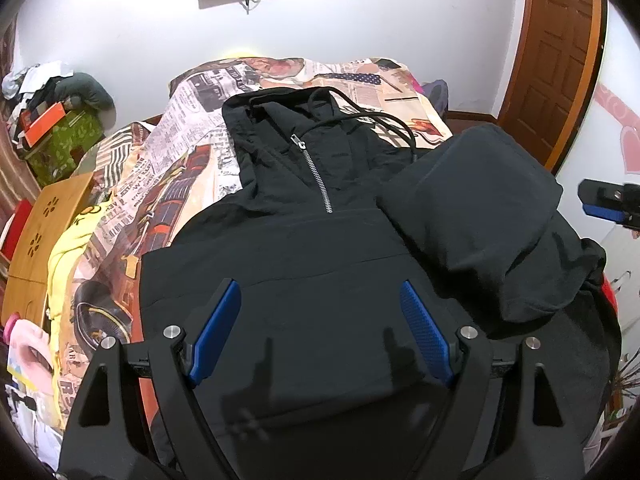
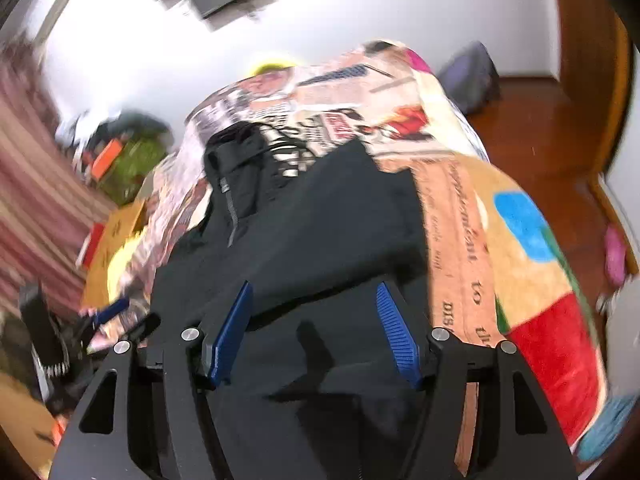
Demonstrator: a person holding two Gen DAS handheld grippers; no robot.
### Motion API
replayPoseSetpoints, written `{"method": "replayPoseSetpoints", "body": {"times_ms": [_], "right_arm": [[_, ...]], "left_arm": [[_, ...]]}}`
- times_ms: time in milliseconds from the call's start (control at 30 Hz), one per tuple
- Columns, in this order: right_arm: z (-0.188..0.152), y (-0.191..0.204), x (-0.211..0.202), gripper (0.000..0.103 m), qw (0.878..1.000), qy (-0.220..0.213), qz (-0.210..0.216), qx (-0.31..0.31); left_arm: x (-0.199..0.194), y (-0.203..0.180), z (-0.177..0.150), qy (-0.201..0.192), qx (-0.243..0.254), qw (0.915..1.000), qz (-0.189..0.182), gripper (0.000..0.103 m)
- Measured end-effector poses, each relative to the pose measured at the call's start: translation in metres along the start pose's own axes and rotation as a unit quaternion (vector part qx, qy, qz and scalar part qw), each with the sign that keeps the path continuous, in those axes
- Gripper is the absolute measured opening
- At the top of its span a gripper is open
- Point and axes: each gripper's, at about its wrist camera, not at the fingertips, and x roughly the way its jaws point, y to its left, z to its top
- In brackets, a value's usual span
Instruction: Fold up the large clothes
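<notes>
Black hoodie [image 1: 312, 248] lies flat on the bed [image 1: 192, 128] just ahead of your left claw [image 1: 320, 332], whose blue pads are spread and empty. Its right sleeve [image 1: 472, 208] is folded across the body. Your right claw [image 2: 316, 332] hangs spread, empty, above the hem.

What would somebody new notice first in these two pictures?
A big black hooded jacket lies front-up across the middle of the bed, silver zipper running down from its collar, one sleeve folded over its body. Beneath it, the loud newspaper-print blanket catches the eye. Both the left claw and right claw hover open over the hem.
</notes>
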Motion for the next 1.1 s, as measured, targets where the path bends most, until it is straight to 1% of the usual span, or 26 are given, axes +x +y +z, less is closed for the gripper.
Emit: {"method": "replayPoseSetpoints", "body": {"times_ms": [100, 200, 367, 400, 433, 467, 533, 567, 600, 700, 833, 900, 1000, 1100], "right_arm": [[0.000, -0.019, 0.012, 0.060, 0.999, 0.005, 0.007, 0.053], [-0.001, -0.032, 0.027, 0.060, 0.994, 0.022, 0.038, 0.103], [0.001, -0.031, 0.039, 0.060, 0.992, 0.012, 0.049, 0.119], [0.003, -0.030, 0.041, 0.058, 0.992, 0.007, 0.048, 0.120], [0.004, -0.032, 0.040, 0.052, 0.992, 0.003, 0.047, 0.119], [0.005, -0.029, 0.041, 0.048, 0.992, -0.003, 0.041, 0.118], [0.007, -0.029, 0.039, 0.035, 0.993, -0.010, 0.033, 0.114], [0.008, -0.025, 0.037, 0.030, 0.993, -0.014, 0.031, 0.110], [0.010, -0.023, 0.035, 0.024, 0.994, -0.018, 0.027, 0.105], [0.019, -0.011, 0.029, 0.020, 0.996, -0.030, 0.026, 0.081], [0.031, 0.021, 0.018, 0.017, 0.998, -0.047, 0.036, 0.022], [0.035, 0.043, 0.013, 0.017, 0.997, -0.053, 0.051, -0.008], [0.040, 0.075, 0.015, 0.015, 0.995, -0.051, 0.074, -0.046], [0.039, 0.114, 0.024, 0.015, 0.990, -0.038, 0.101, -0.088]], "left_arm": [[0.002, -0.002, 0.001, 0.002, 0.001, 1.0000, 0.000, 0.081], [0.004, -0.002, 0.001, 0.004, -0.002, 1.0000, 0.000, 0.081], [0.007, 0.005, -0.001, 0.008, -0.011, 0.9999, 0.001, 0.081], [0.007, 0.008, -0.001, 0.009, -0.013, 0.9999, 0.002, 0.081], [0.008, 0.009, -0.001, 0.009, -0.015, 0.9998, 0.004, 0.081], [0.007, 0.011, -0.002, 0.008, -0.016, 0.9998, 0.005, 0.081], [0.005, 0.017, -0.003, 0.006, -0.021, 0.9997, 0.008, 0.081], [0.004, 0.020, -0.003, 0.004, -0.023, 0.9997, 0.009, 0.081], [0.003, 0.024, -0.004, 0.003, -0.027, 0.9996, 0.010, 0.081], [0.000, 0.036, -0.004, -0.001, -0.038, 0.9992, 0.014, 0.081], [-0.006, 0.052, -0.004, -0.011, -0.052, 0.9983, 0.022, 0.081], [-0.011, 0.060, -0.004, -0.016, -0.059, 0.9978, 0.026, 0.081], [-0.020, 0.076, -0.005, -0.027, -0.074, 0.9963, 0.033, 0.081], [-0.032, 0.096, -0.008, -0.040, -0.093, 0.9938, 0.046, 0.081]]}}
